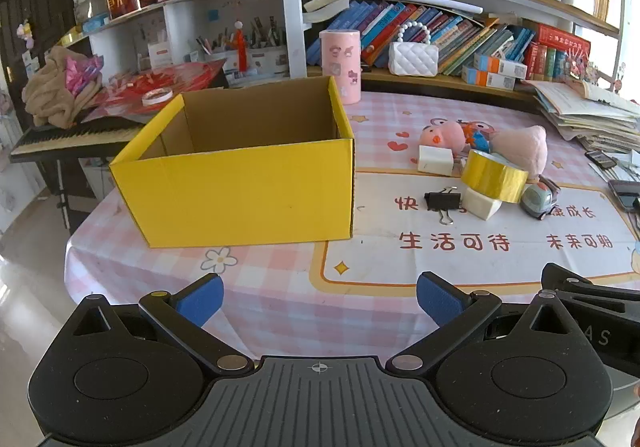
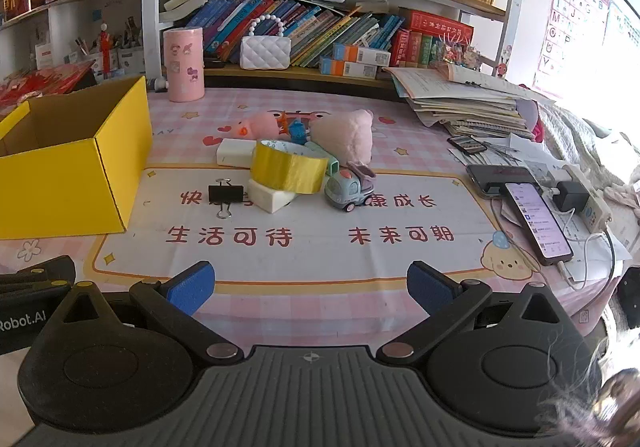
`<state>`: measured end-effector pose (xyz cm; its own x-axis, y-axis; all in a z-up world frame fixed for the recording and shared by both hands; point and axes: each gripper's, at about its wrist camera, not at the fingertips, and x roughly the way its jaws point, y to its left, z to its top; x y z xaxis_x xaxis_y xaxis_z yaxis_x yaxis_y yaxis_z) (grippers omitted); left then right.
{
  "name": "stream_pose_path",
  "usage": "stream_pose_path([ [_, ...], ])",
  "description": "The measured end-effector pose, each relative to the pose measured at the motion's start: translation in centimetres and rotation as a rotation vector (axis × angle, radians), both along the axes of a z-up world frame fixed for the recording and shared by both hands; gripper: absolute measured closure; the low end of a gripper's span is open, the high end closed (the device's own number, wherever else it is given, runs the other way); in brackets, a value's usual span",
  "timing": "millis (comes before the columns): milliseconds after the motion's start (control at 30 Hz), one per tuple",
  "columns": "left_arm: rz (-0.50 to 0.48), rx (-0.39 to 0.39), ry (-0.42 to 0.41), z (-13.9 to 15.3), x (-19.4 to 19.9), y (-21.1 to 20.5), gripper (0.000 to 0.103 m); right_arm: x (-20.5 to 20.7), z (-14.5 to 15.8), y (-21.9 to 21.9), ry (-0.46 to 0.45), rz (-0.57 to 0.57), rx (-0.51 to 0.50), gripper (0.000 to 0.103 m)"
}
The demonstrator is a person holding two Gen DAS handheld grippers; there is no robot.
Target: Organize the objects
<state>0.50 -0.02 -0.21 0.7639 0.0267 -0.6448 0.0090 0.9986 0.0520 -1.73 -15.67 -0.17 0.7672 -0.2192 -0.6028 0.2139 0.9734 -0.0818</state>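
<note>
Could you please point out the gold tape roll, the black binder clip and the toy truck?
gold tape roll (image 2: 288,173): right wrist view, its outer band.
black binder clip (image 2: 226,193): right wrist view, its black body.
toy truck (image 2: 347,187): right wrist view, its cab.

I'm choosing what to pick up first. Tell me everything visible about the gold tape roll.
The gold tape roll is a wide ring of shiny metallic gold tape with a pale inner liner. It sits tilted in the toy pile, its lower edge propped on a white foam block, beside a small toy car. Neither tool touches it.

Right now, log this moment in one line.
left gripper open, empty | right gripper open, empty | yellow box empty | toys on table
</note>
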Motion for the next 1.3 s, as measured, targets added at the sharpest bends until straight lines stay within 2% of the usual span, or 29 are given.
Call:
stream_pose_path([
  [1300,0.002,-0.009,0.034,-0.7,1.2,0.3,0.000,1.6,-0.8,0.2,0.030,0.005,-0.001,0.000],
])
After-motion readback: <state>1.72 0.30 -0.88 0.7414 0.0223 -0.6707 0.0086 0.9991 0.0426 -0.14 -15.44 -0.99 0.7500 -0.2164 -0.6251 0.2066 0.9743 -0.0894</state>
